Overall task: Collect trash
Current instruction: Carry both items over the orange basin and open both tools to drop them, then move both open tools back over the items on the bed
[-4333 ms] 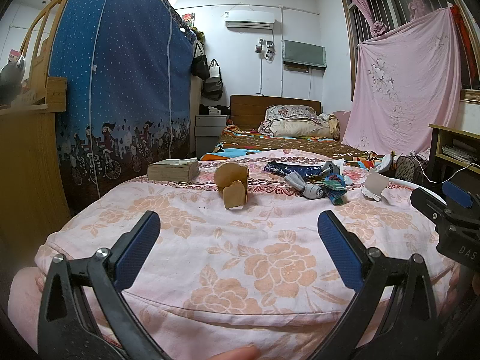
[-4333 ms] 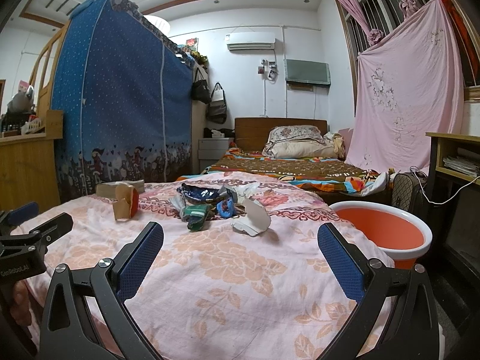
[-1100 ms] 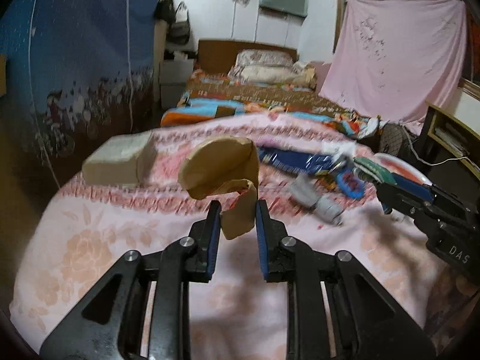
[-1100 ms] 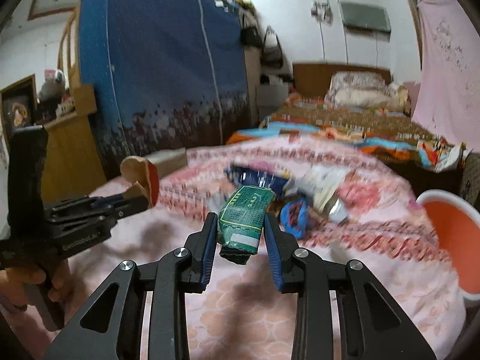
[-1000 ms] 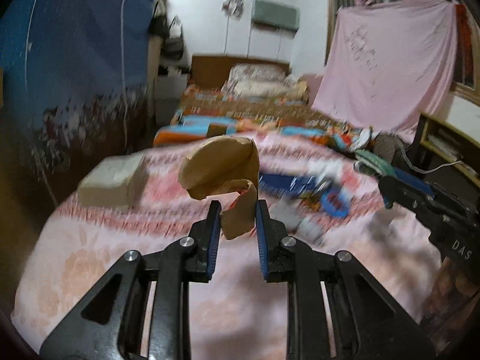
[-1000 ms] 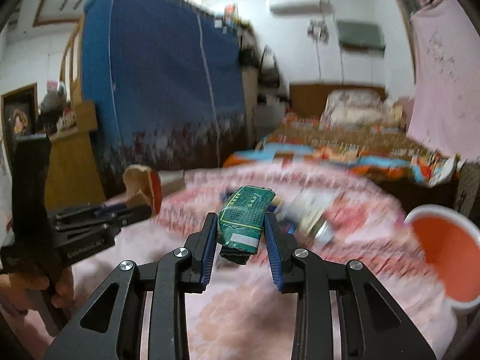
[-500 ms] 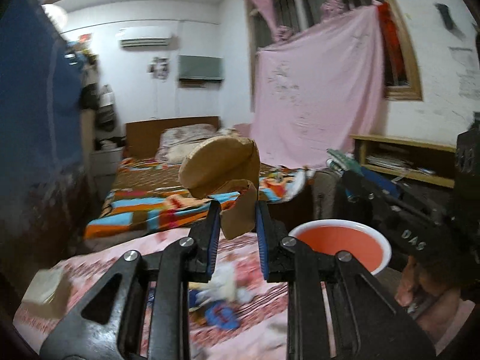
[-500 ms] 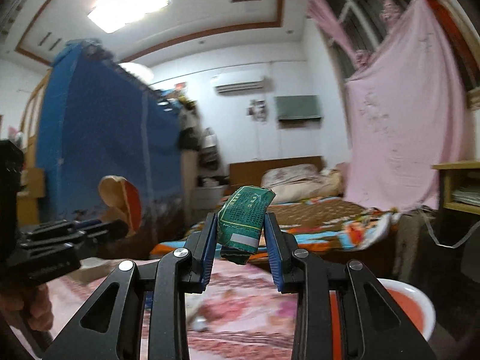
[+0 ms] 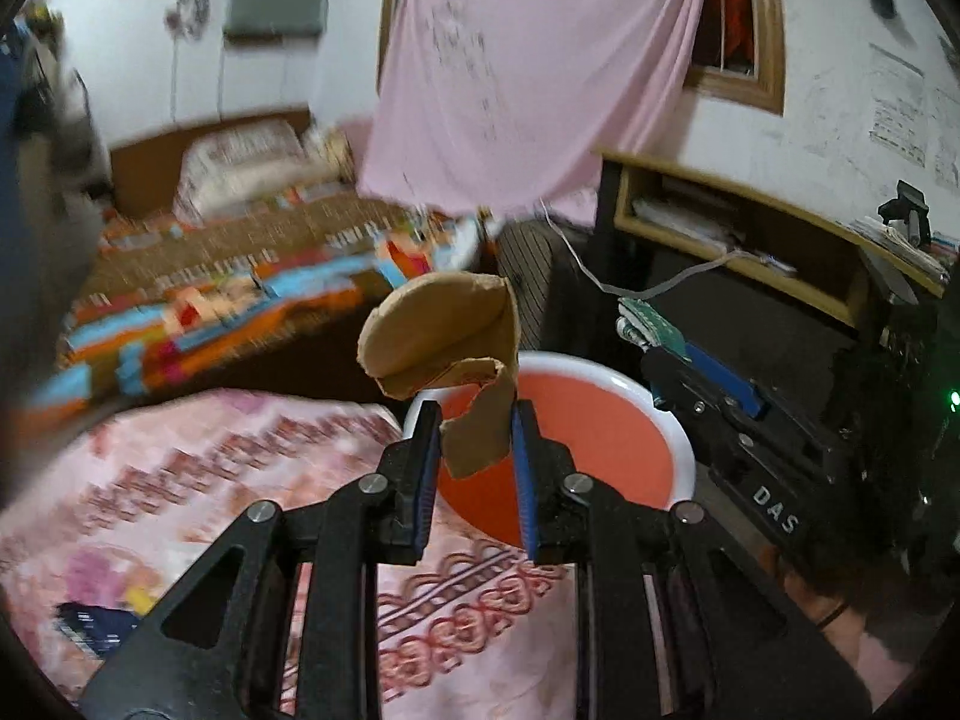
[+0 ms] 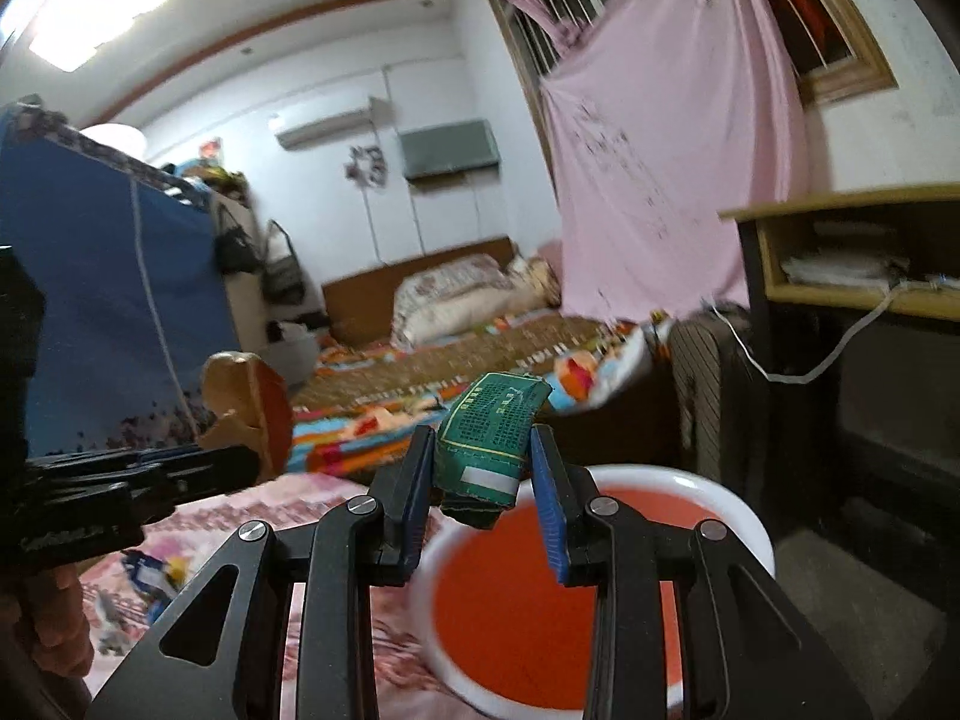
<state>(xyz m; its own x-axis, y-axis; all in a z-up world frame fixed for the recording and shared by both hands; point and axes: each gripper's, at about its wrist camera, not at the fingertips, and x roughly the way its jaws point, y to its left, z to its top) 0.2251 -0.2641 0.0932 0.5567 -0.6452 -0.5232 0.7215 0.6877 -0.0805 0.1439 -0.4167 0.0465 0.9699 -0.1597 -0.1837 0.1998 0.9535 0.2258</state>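
Note:
My left gripper (image 9: 474,429) is shut on a torn brown cardboard piece (image 9: 444,348) and holds it in the air in front of the orange basin (image 9: 600,420) with a white rim. My right gripper (image 10: 483,462) is shut on a green packet (image 10: 489,438) and holds it above the same basin (image 10: 540,600). In the left wrist view the right gripper (image 9: 672,354) shows at the right with the packet (image 9: 651,324). In the right wrist view the left gripper (image 10: 198,468) shows at the left with the cardboard (image 10: 252,402).
The basin stands beside the pink floral bed (image 9: 210,480), where several wrappers (image 10: 150,582) lie. A wooden shelf unit (image 9: 750,228) with a cable is at the right. A second bed (image 9: 240,276) and a pink hanging sheet (image 9: 510,90) are behind.
Both grippers closed on their items on the bed, lifted them and swung right. The basin now sits just beyond both grippers; the views have tipped downward.

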